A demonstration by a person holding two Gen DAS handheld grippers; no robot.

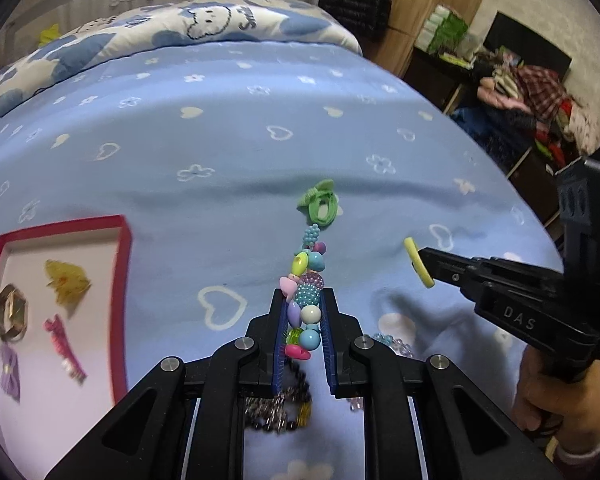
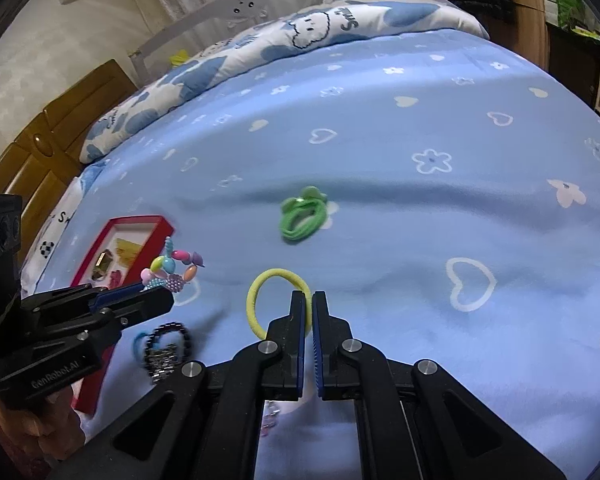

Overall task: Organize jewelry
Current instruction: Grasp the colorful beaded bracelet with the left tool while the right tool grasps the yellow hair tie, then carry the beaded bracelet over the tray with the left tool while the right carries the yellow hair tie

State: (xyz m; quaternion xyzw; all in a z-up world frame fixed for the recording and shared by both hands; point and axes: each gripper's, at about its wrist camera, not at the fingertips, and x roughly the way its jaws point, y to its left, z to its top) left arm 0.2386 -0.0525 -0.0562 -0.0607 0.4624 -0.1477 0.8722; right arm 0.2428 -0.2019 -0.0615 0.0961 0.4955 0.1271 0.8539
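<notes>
My left gripper (image 1: 303,300) is shut on a colourful beaded bracelet (image 1: 306,276), which stands up between the blue pads above the bed. From the right wrist view the same gripper (image 2: 156,294) shows at the left, with the bracelet (image 2: 172,270) at its tips. My right gripper (image 2: 309,300) is shut on a yellow hair tie (image 2: 276,271), pinching the right side of its loop. In the left wrist view the right gripper (image 1: 424,258) holds the tie (image 1: 416,260) edge-on. A red-rimmed box (image 1: 121,300) with clips and a gold piece lies to the left.
A green hair tie (image 1: 314,196) lies on the blue bedsheet (image 1: 180,120) ahead of both grippers. A black bead bracelet (image 2: 168,338) and a blue tie (image 2: 137,346) lie near the red box (image 2: 140,220). Pale beads (image 1: 392,342) sit by my left gripper. A person's hand (image 1: 548,392) holds the right gripper.
</notes>
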